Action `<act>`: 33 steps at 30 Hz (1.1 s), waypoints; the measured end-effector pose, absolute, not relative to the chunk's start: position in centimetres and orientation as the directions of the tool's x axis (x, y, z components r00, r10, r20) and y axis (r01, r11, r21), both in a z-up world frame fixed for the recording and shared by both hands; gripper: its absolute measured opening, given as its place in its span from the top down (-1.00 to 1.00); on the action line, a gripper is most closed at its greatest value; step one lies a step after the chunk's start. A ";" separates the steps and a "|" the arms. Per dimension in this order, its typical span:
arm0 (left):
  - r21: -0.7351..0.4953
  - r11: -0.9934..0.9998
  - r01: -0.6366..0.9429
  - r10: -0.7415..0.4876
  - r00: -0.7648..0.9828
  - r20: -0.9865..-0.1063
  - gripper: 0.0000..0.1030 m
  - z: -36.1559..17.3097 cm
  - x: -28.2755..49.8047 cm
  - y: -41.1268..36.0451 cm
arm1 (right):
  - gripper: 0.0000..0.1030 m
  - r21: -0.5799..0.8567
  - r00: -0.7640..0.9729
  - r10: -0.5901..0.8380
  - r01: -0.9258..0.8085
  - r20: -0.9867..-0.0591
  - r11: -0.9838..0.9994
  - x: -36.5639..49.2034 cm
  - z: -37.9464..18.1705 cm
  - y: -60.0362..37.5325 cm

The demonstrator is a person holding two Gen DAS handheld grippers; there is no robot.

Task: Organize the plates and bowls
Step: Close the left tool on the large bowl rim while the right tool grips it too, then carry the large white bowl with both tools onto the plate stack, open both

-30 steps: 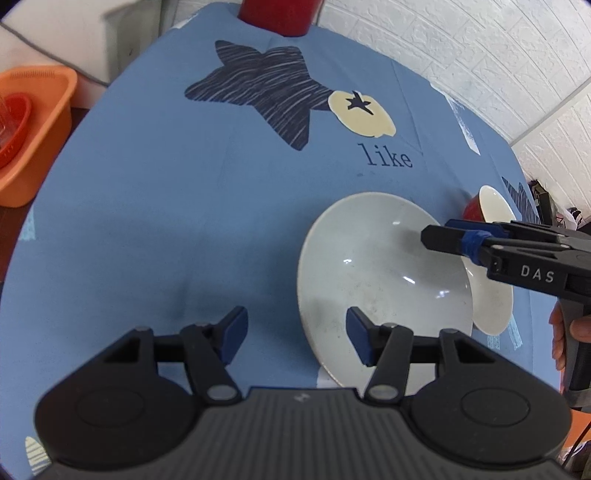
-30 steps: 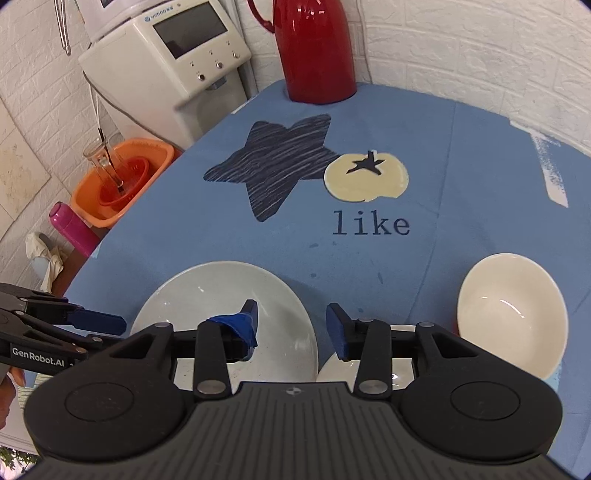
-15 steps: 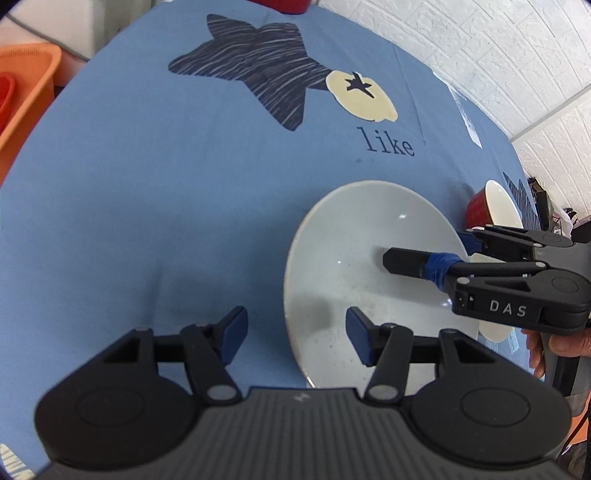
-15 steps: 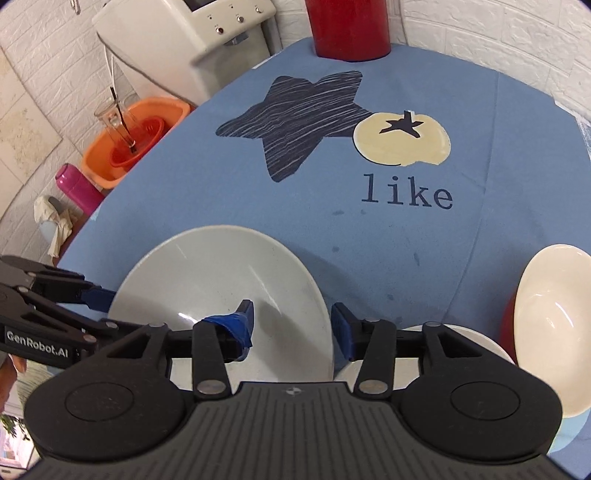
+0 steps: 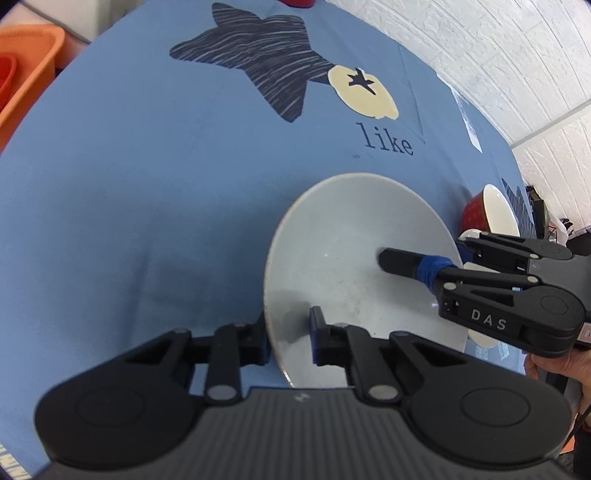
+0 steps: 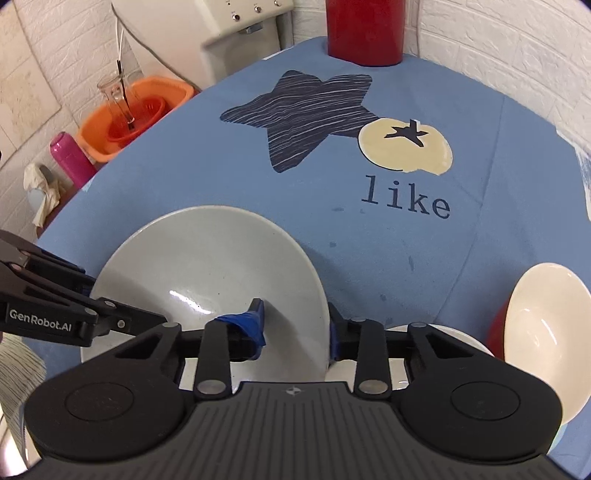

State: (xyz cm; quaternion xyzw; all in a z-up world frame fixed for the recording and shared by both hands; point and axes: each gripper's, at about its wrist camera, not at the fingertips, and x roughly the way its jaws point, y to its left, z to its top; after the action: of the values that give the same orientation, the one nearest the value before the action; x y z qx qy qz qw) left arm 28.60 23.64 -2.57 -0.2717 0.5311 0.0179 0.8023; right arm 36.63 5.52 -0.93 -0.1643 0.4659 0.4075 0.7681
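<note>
A large grey plate lies on the blue tablecloth; it also shows in the right wrist view. My left gripper straddles its near-left rim, one finger outside and one inside, jaws apart. My right gripper straddles the plate's opposite rim, jaws apart; it shows from the side in the left wrist view. A red bowl with a cream inside stands to the right. A white dish lies partly hidden under my right gripper.
A red thermos stands at the table's far edge. An orange basin with a glass, a pink bottle and a white appliance stand off the table to the left. White brick walls close the back and right.
Both grippers have moved in over the grey plate's rims. The left jaws have narrowed around the near rim. The right gripper has slid further over the plate.
</note>
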 end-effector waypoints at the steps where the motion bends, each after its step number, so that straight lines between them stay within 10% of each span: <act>1: -0.413 0.853 -0.318 -0.254 0.437 -0.863 0.84 -2.4 28.5 23.7 | 0.74 0.136 0.227 0.472 -0.775 -0.852 0.617 36.7 -0.9 5.6; 33: -0.384 0.869 -0.311 -0.225 0.444 -0.868 0.85 1.4 29.4 25.3 | 0.71 0.250 0.173 0.521 -0.724 -0.836 0.642 37.2 1.7 6.4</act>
State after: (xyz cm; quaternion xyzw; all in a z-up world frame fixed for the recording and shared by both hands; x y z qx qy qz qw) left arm 29.37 25.28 1.37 -0.2544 0.5267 0.0267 0.8106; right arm 37.18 6.40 1.74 -0.1029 0.4950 0.4101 0.7590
